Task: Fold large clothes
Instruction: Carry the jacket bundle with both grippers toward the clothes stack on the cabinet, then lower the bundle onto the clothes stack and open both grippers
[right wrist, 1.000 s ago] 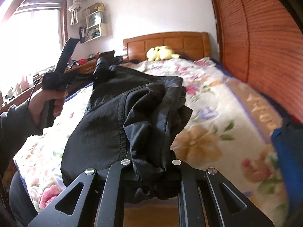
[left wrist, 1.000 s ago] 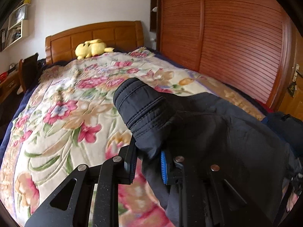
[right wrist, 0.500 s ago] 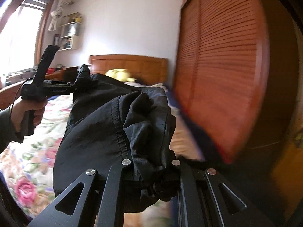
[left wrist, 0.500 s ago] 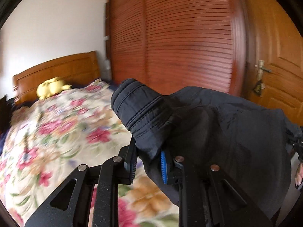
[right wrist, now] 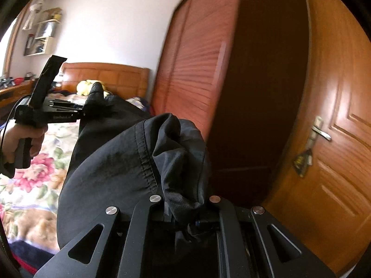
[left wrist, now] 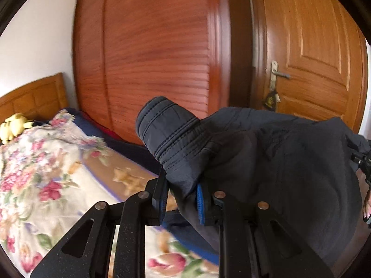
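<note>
Two tools clamp a dark jacket (left wrist: 278, 162) above the bed (left wrist: 46, 173): left tool (left wrist: 182, 199), right tool (right wrist: 183, 210); keeping it taut should ease flat laying.

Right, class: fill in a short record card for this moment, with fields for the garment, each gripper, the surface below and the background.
garment: dark jacket, held up off the bed between both grippers
left gripper: shut on the jacket beside its ribbed cuff
right gripper: shut on a bunched fold of the jacket
left hand: grips the left gripper's handle
surface below: floral bedspread
background: slatted wardrobe, panelled door with lever handle
at headboard: yellow plush toy
</note>
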Demonstrator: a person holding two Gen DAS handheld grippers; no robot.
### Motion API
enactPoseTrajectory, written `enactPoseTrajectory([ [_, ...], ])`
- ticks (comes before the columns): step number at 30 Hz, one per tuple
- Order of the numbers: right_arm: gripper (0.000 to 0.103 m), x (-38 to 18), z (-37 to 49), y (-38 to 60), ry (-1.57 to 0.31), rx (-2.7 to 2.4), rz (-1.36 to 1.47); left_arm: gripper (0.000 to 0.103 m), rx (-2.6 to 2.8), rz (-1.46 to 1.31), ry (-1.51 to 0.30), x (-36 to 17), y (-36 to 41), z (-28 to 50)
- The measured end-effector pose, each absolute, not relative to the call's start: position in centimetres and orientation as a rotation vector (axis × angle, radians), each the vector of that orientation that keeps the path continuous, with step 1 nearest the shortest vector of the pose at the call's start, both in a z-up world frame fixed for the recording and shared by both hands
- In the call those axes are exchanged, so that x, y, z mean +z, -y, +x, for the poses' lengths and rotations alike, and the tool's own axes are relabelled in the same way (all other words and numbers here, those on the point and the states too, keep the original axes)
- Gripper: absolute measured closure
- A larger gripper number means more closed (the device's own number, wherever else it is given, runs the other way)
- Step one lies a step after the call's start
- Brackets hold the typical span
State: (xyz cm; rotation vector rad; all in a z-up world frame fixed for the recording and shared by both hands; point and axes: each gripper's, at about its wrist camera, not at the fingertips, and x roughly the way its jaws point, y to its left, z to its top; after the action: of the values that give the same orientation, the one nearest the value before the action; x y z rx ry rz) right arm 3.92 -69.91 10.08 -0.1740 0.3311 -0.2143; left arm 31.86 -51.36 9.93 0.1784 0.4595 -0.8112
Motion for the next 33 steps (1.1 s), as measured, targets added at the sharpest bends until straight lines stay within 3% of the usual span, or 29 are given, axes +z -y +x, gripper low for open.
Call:
enactPoseTrajectory([
  [8,0.093,5.0,4.4,72.5,-0.493,-0.313,-0.099,0.080,-0.810,0.280,-0.578,4.2,55.9,32.1],
  [14,0.091,3.6,4.7,73.0,-0.524,-0.316,0.000,0.069,-0.795,0.292,-0.602,2.4,54.9,32.2],
  [23,0.074,4.4,7.1,73.5,-0.560,-0.339,-0.023,0.066,-0.857,0.355,-0.600,1.8,52.5,30.0],
  [33,0.052,4.9,8.5,77.7,-0.641,-0.277,0.173,0.065,-0.919,0.322,-0.603,1.2,48.8,26.6],
])
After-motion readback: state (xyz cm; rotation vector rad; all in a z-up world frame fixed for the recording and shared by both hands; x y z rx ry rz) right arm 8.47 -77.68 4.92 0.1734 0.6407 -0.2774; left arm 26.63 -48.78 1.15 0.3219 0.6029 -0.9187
